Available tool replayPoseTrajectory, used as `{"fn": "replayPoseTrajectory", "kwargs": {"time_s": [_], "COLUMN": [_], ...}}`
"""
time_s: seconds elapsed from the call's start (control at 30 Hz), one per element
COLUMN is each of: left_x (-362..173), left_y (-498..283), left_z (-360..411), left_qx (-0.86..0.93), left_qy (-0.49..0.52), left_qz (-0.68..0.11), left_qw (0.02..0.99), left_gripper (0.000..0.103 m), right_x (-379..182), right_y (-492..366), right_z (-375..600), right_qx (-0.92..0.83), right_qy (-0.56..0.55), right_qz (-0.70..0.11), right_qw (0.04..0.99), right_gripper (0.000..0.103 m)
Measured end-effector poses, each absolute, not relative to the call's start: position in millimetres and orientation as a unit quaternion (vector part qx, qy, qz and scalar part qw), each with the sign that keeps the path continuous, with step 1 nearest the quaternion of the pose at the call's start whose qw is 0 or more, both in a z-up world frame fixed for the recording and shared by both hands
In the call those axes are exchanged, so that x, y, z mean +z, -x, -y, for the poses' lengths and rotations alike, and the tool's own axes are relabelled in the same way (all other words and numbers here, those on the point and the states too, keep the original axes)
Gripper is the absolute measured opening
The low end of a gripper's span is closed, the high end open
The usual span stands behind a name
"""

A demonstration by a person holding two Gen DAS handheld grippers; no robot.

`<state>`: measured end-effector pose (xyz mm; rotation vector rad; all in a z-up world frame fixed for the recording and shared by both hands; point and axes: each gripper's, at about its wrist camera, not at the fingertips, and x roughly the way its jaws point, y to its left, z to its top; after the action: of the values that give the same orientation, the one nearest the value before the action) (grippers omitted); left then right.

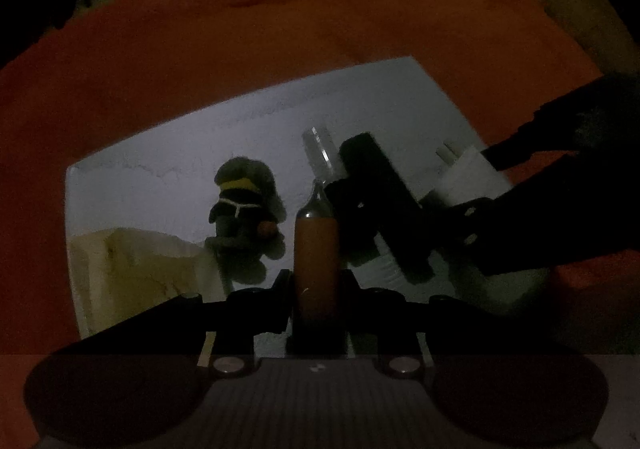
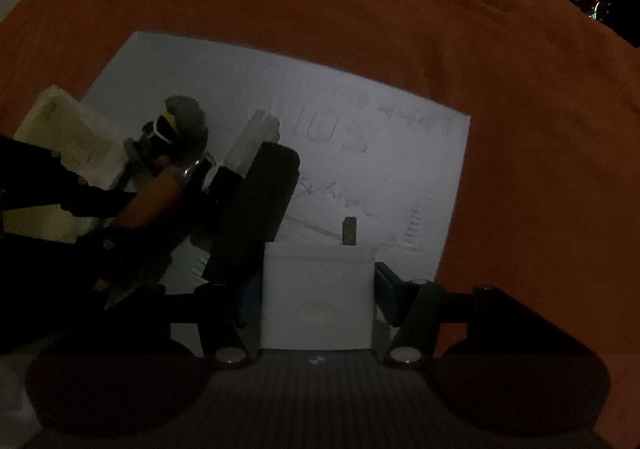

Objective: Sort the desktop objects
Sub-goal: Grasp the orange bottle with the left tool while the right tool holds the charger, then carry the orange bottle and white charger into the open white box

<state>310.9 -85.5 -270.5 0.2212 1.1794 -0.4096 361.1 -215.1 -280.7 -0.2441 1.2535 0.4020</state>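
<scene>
The scene is dim. My left gripper (image 1: 316, 281) is shut on an orange bottle (image 1: 316, 261) with a silver neck and clear cap, held over a white foam board (image 1: 168, 153). My right gripper (image 2: 318, 289) is shut on a white plug adapter (image 2: 318, 297) with a metal prong (image 2: 349, 231); the adapter also shows in the left wrist view (image 1: 464, 177). A black rectangular block (image 1: 380, 205) lies between the two grippers, also in the right wrist view (image 2: 256, 209). A small plush figure (image 1: 244, 217) lies on the board left of the bottle.
An open white foam box (image 1: 136, 273) sits at the board's left, also in the right wrist view (image 2: 68, 141). The board (image 2: 360, 121) lies on an orange cloth (image 1: 280, 29). Dark furniture stands beyond the cloth's far edge.
</scene>
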Motion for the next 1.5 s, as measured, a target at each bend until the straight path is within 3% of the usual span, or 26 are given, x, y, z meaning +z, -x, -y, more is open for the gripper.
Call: {"fn": "replayPoseTrajectory", "kwargs": {"time_s": [0.93,1.5], "left_x": [-223,-182], "left_y": [-308,-250], "left_z": [69,47], "left_qx": [-0.216,-0.269], "left_qy": [-0.038,-0.035], "left_qz": [-0.520,-0.492], "left_qw": [0.825,0.827], "left_gripper": [0.021,0.021], "right_x": [-217,-167], "right_y": [-347,-296], "right_z": [240,232], "right_qx": [0.207,0.268], "right_qy": [0.051,0.057], "right_qz": [-0.552,-0.511], "right_qw": [0.806,0.815], "right_gripper": [0.059,0.059]}}
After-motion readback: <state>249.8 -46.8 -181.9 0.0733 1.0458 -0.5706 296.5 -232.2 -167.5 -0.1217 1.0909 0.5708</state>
